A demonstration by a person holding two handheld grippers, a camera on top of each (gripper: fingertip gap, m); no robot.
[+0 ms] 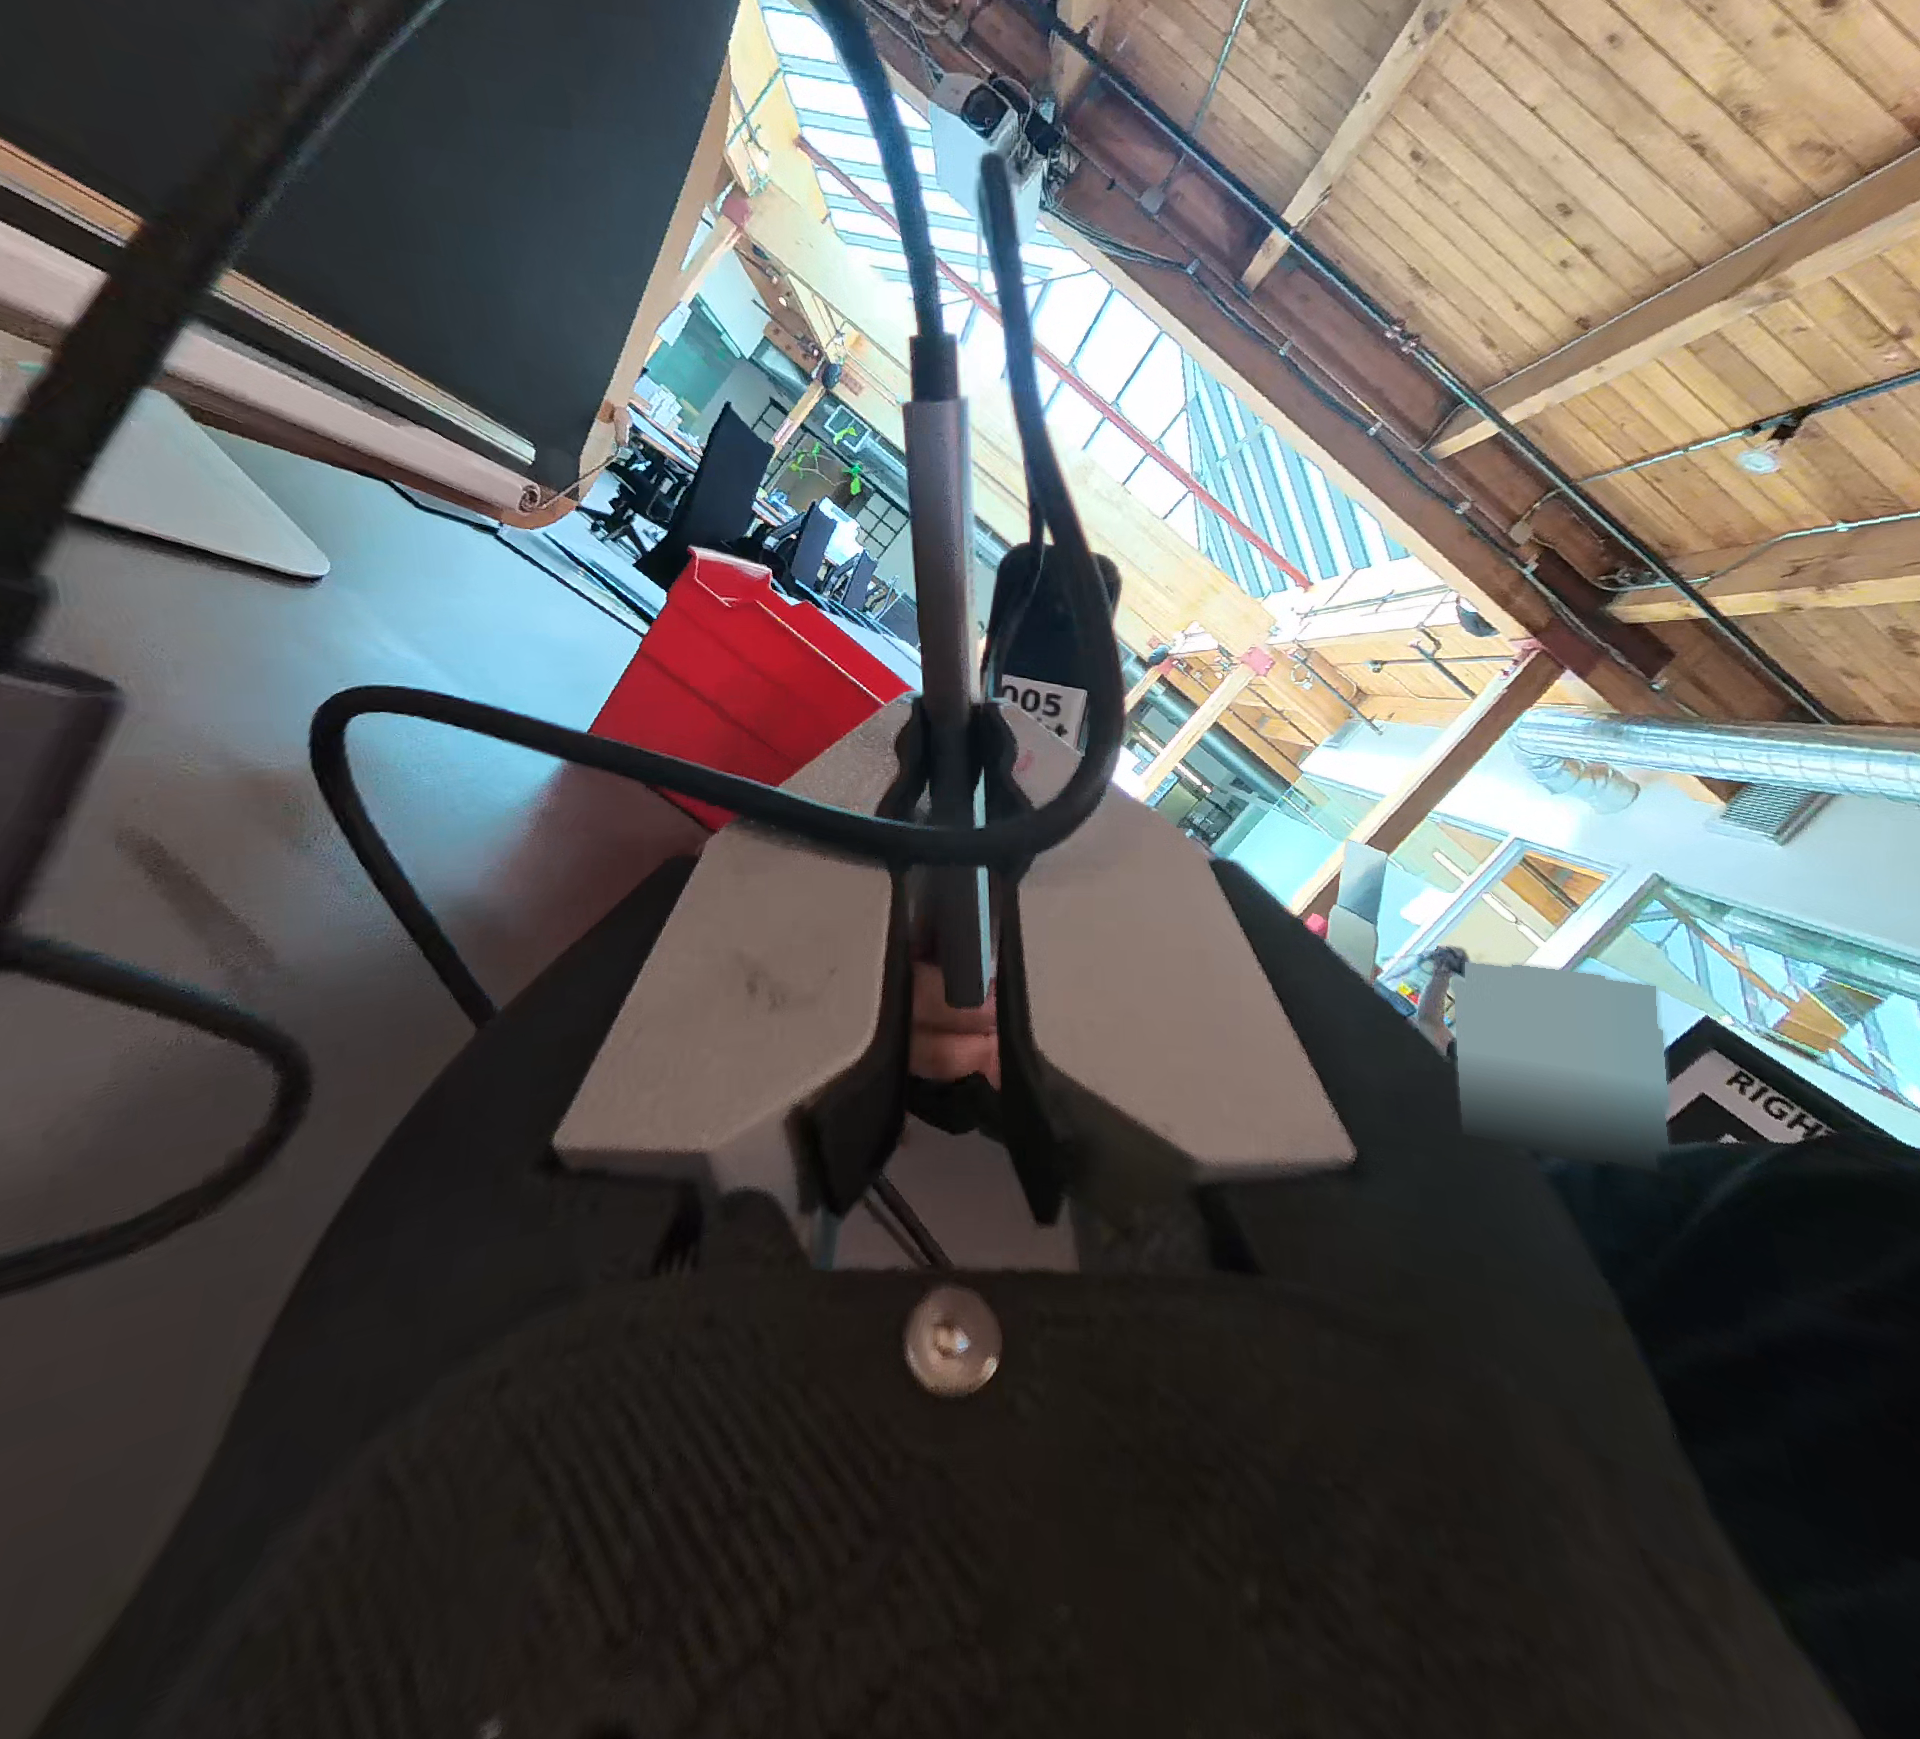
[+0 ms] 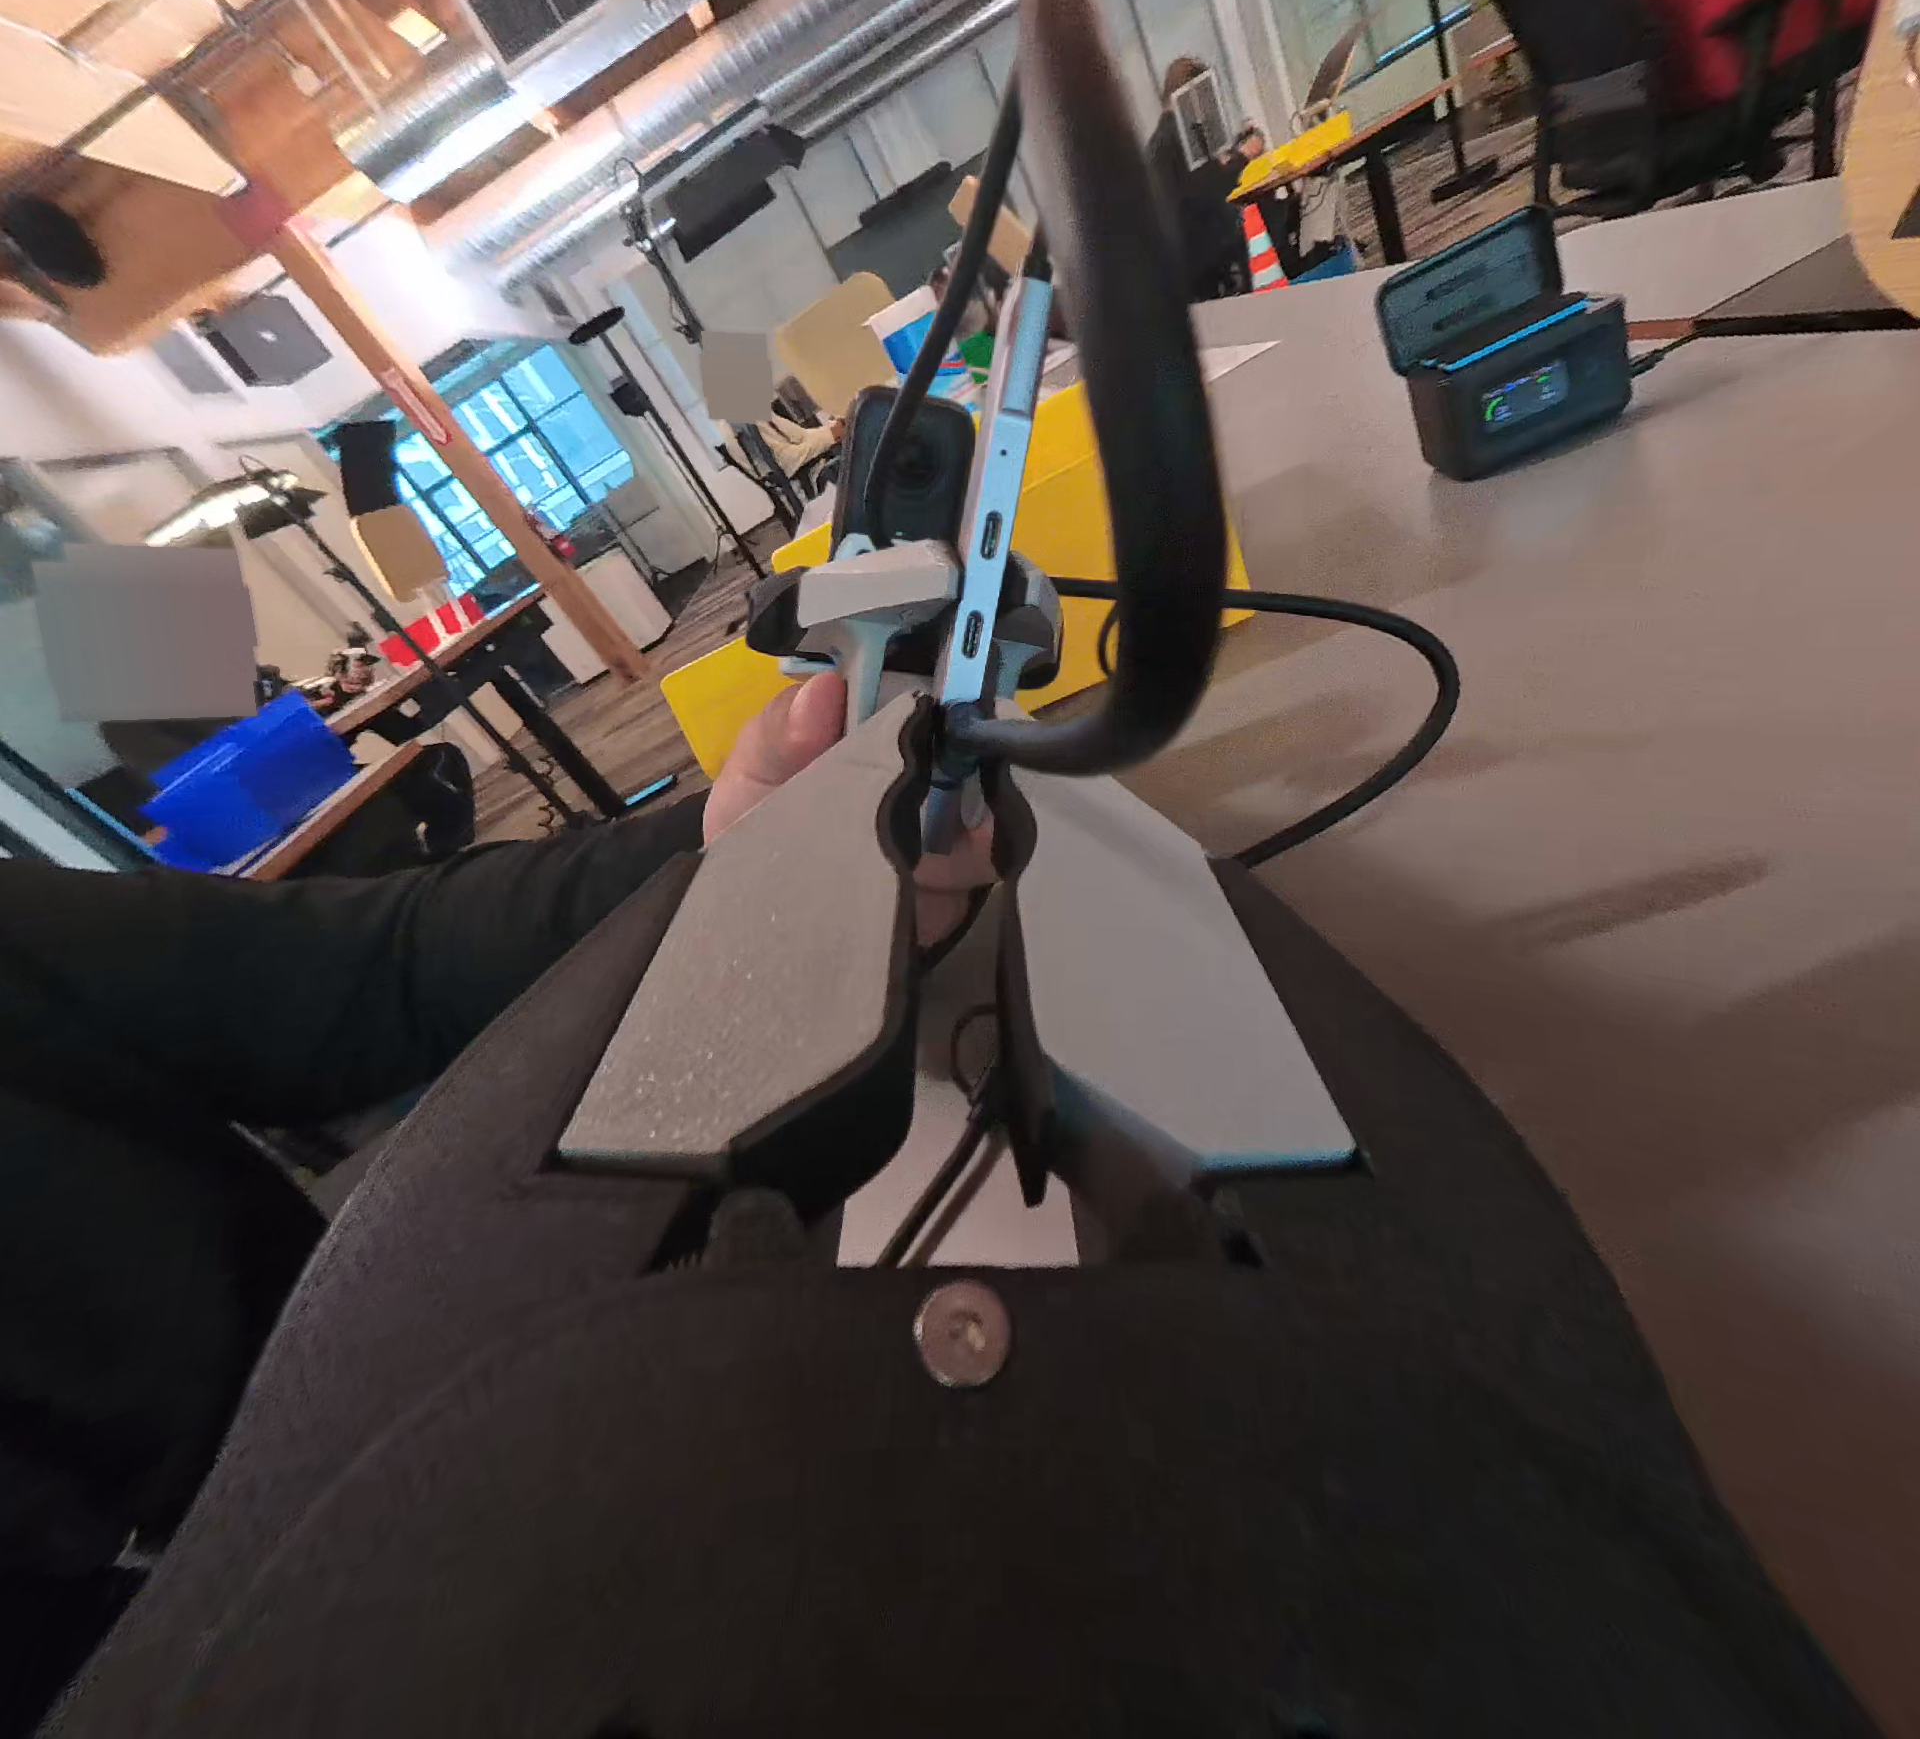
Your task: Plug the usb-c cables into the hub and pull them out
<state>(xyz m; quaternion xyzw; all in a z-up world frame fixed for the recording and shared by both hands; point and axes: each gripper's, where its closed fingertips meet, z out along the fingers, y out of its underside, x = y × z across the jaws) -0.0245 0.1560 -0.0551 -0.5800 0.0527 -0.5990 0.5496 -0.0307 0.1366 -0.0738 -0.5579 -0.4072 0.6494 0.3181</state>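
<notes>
My left gripper (image 1: 951, 754) is shut on the thin grey hub (image 1: 940, 526), seen edge-on and pointing up. In the right wrist view the left gripper (image 2: 961, 619) clamps the hub (image 2: 1003, 463), whose edge shows two open usb-c ports. My right gripper (image 2: 956, 754) is shut on a usb-c plug (image 2: 951, 770) at the hub's lower end; I cannot tell if it is seated. Its black cable (image 2: 1164, 442) loops up close to the camera. A thinner black cable (image 2: 1392, 650) curls onto the table. In the left wrist view a black cable (image 1: 623, 754) crosses in front of the fingers.
The grey table (image 2: 1558, 754) carries a yellow bin (image 2: 1091, 463) and a black case with a blue rim (image 2: 1507, 380). The left wrist view shows a red bin (image 1: 748, 681), a monitor foot (image 1: 187, 494) and the dark monitor back (image 1: 364, 131). A hand (image 2: 779, 754) holds the left gripper. Less than 4 cm separates the two grippers' tips.
</notes>
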